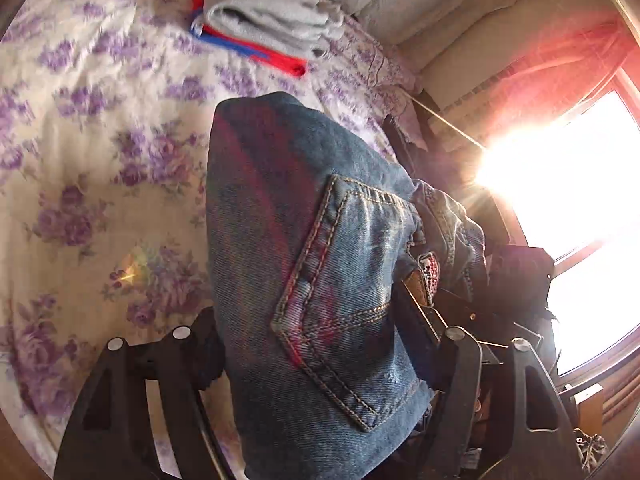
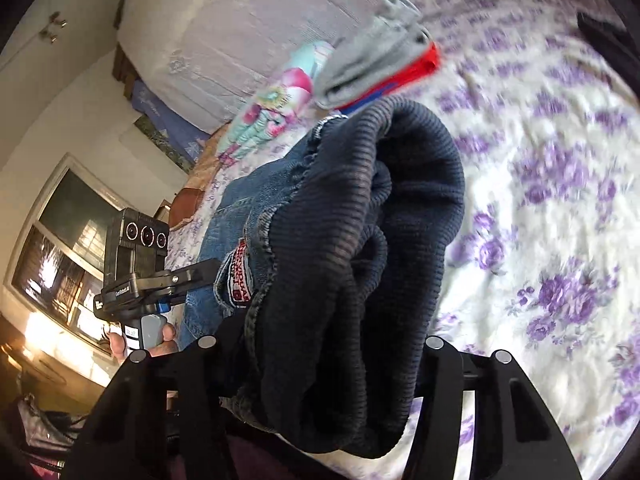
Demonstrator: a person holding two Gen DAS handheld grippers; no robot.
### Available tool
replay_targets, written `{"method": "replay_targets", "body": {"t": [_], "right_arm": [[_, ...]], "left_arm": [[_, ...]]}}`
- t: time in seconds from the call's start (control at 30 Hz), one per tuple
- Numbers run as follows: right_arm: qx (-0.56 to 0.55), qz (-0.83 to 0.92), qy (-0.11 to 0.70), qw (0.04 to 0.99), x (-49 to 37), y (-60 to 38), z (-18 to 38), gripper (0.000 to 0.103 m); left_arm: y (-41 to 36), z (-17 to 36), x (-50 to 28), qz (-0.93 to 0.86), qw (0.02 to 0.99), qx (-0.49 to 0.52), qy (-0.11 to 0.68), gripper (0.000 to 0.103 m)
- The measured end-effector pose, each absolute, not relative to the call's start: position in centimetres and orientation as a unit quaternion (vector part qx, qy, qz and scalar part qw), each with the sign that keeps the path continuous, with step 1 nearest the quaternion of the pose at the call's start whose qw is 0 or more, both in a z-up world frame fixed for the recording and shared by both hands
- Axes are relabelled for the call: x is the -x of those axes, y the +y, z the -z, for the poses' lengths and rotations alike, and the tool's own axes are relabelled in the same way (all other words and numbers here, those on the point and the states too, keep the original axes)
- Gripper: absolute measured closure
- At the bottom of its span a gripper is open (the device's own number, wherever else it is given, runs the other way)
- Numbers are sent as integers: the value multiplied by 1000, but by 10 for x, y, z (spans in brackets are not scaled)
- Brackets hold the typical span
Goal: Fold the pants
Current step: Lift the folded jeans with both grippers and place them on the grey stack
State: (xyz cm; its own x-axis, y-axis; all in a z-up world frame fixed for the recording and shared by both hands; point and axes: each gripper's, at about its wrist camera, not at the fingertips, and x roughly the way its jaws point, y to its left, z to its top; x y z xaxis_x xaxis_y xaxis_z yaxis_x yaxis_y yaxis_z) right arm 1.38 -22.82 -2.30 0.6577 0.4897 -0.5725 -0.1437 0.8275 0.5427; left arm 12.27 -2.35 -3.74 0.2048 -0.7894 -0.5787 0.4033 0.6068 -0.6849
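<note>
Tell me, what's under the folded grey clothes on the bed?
Under the folded grey clothes lies something red and blue, only its edge showing. Below that is the flowery bedsheet. The rest is covered.

The jeans (image 1: 304, 280) cover the gap between my left claw (image 1: 320, 360) fingers, hiding the tips. Their lower end runs off the frame's bottom edge. Window (image 1: 580, 200) glare washes out everything beside it. In the right view, the dark ribbed waistband (image 2: 352, 280) hides my right claw (image 2: 320, 360) tips. The bed (image 2: 560, 200) and folded clothes (image 2: 372, 64) beyond are motion-blurred.
</note>
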Motion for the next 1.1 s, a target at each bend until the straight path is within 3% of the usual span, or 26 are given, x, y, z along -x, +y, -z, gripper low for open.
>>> {"method": "replay_targets", "body": {"t": [0.3, 0.63, 0.73, 0.87, 0.93, 0.97, 1.1], "right_arm": [[-189, -186, 320, 909, -33, -223, -48, 47], [-100, -132, 214, 963, -212, -250, -165, 46], [-88, -99, 208, 969, -293, -263, -161, 41], [-23, 35, 279, 959, -407, -276, -99, 18], [37, 84, 303, 949, -433, -274, -72, 16], [32, 73, 281, 956, -431, -276, -71, 9], [23, 86, 182, 979, -397, -283, -100, 7]], "left_arm": [[-21, -27, -138, 408, 779, 191, 435, 33], [-52, -131, -313, 394, 834, 193, 335, 31], [-64, -117, -393, 370, 837, 217, 341, 29], [-84, -35, -506, 294, 814, 243, 438, 28], [-87, 3, -535, 261, 798, 254, 480, 28], [-83, 5, -539, 267, 794, 270, 474, 23], [-64, -12, -538, 289, 799, 264, 456, 21]]}}
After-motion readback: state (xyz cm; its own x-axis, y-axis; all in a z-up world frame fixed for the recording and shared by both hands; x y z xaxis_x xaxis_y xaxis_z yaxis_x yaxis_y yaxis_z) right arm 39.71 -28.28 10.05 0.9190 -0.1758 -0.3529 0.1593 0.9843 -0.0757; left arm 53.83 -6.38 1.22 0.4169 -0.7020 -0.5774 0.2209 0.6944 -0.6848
